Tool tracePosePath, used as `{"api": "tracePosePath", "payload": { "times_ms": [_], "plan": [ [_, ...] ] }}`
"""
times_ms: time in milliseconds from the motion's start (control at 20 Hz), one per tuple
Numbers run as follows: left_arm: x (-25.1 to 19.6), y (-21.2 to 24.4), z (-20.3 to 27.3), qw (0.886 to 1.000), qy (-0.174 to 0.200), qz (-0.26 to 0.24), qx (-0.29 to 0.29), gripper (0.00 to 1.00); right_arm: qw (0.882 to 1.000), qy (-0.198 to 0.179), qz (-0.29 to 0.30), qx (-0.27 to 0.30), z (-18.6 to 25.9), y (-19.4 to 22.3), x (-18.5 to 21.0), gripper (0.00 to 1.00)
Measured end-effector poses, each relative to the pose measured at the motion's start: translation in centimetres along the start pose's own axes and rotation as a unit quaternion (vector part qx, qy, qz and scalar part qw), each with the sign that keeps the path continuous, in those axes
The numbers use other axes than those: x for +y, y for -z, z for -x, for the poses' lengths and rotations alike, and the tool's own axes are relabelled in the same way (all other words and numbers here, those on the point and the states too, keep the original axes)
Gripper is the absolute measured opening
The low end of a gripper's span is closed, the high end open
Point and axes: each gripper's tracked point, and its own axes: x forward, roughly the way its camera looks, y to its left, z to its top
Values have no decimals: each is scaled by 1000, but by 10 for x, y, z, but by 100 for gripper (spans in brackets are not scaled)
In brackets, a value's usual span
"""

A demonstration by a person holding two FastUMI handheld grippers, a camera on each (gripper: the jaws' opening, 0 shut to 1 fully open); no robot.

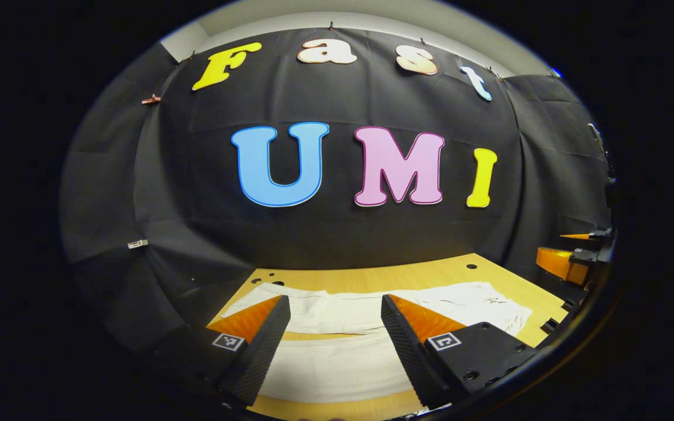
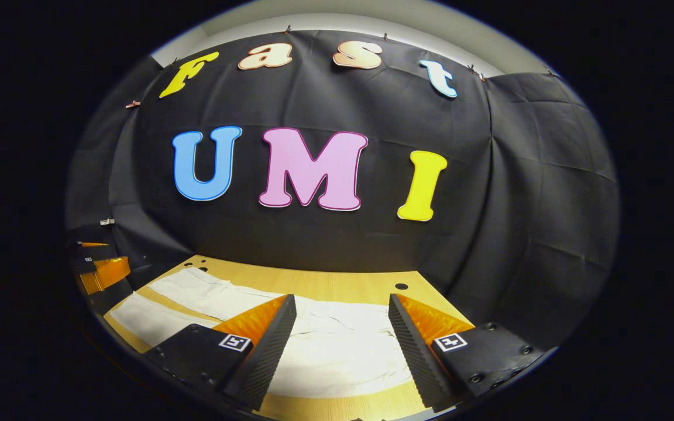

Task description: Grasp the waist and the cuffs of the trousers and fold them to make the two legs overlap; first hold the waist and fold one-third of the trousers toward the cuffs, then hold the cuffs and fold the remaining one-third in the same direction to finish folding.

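Item: white cloth trousers [image 1: 343,313], lying flat and unfolded across my light wooden bench [image 1: 372,275], both legs side by side. My left hand-held gripper [image 1: 335,327] hovers above them with fingers spread, empty. My right hand-held gripper [image 2: 341,327] hovers likewise, spread, holding nothing.

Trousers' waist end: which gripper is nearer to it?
Right. The right gripper hangs open above the wide waist end of the trousers; the left gripper hangs open above the two separate legs, toward the cuffs.
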Motion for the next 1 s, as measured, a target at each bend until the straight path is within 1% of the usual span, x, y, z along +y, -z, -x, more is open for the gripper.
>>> {"api": "tracePosePath", "payload": {
  "times_ms": [100, 150, 300, 400, 500, 600, 700, 850, 1000],
  "plan": [
    [3, -1, -4, 1000, -15, -3, -3, 98, 1000, -4, 4, 2, -7, 3, -1, 97],
    [3, 1, -6, 1000, -16, -4, -1, 98, 1000, -2, 9, 4, -10, 5, -4, 97],
    [-2, 8, -13, 1000, -11, 0, 14, 98, 1000, 3, 20, 18, -20, 16, -13, 97],
    [-3, 7, -16, 1000, -7, -1, 15, 98, 999, 7, 18, 29, -27, 22, -20, 97],
    [-6, 7, -21, 1000, -4, -4, 17, 97, 999, 13, 29, 38, -34, 28, -30, 97],
    [-8, 8, -25, 1000, -2, -9, 19, 98, 998, 11, 48, 43, -41, 31, -37, 97],
    [-8, 9, -28, 1000, -5, -15, 19, 97, 995, 9, 76, 63, -49, 43, -49, 97],
    [-7, 16, -33, 999, -12, -21, 26, 98, 991, -3, 103, 87, -61, 59, -62, 98],
    [-8, 22, -35, 999, -15, -18, 32, 98, 983, -8, 149, 105, -71, 75, -80, 97]
  ]
}}
